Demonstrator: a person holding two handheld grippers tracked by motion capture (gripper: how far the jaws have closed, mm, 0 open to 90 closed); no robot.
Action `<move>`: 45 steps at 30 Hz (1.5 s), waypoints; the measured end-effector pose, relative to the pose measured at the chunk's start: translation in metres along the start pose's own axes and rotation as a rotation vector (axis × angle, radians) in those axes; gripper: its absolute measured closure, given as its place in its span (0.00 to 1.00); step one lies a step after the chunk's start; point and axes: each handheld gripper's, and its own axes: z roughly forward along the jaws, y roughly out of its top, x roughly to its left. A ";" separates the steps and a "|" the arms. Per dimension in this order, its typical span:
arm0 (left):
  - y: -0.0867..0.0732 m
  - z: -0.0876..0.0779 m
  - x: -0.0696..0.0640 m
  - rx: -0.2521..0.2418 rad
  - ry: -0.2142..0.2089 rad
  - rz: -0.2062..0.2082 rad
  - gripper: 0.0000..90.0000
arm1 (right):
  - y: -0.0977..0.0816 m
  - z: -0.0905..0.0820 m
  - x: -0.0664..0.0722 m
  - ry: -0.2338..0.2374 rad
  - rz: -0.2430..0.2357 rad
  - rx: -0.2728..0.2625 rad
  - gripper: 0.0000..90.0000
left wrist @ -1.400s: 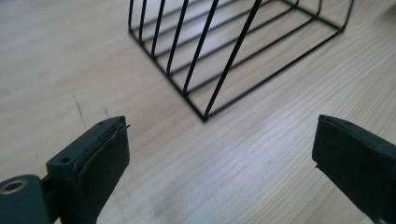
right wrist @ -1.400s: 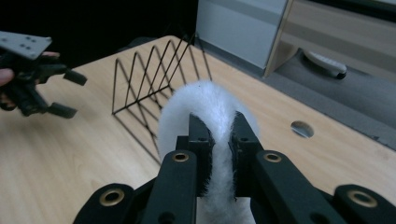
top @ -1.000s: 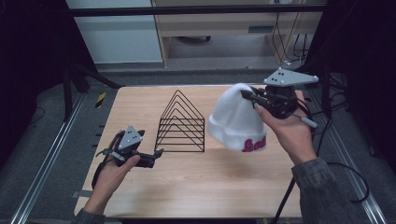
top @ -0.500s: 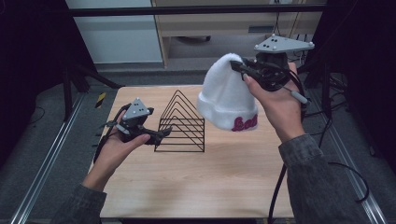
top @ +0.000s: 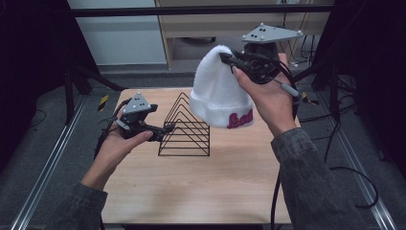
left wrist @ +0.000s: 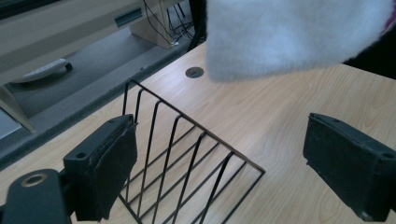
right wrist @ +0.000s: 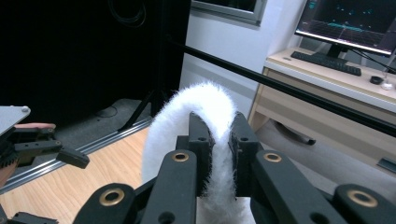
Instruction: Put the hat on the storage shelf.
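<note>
The white knit beanie [top: 219, 91] hangs in the air above the far right part of the wooden table [top: 201, 187], its cuff down and pink lettering on the cuff only partly readable. The right gripper [top: 229, 58] is clenched on the beanie's crown; in the right gripper view its 2 jaws pinch a fold of white fleece [right wrist: 212, 121] between them. There is 1 beanie.

Below and to the left of it stands 1 black wire rack [top: 186, 127] of triangular frames on the table. The left gripper [top: 165, 129] is released, its jaws spread wide; in the left gripper view the left pad [left wrist: 109, 163] lies right at the rack's [left wrist: 187, 158] wires, though contact cannot be made out, and the other pad is well apart over bare wood. The beanie's cuff [left wrist: 294, 32] is cut off at the top of that view, and the rack's near end is cut off at the bottom.
</note>
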 end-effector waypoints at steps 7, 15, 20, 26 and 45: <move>0.006 0.002 0.003 -0.015 -0.015 -0.011 0.09 | 0.006 0.010 0.008 0.026 0.008 -0.028 0.92; 0.005 0.004 0.007 -0.015 -0.024 -0.015 0.09 | 0.014 0.020 0.022 0.071 -0.010 -0.039 0.92; 0.004 0.007 0.011 -0.007 -0.032 -0.031 0.08 | 0.016 0.027 0.033 0.115 -0.022 -0.041 0.92; -0.001 0.017 0.015 0.029 -0.065 -0.033 0.08 | 0.015 0.034 0.045 0.177 -0.029 -0.047 0.92; -0.002 0.015 0.024 0.028 0.033 -0.048 0.77 | -0.004 0.055 0.021 0.109 -0.028 0.011 0.92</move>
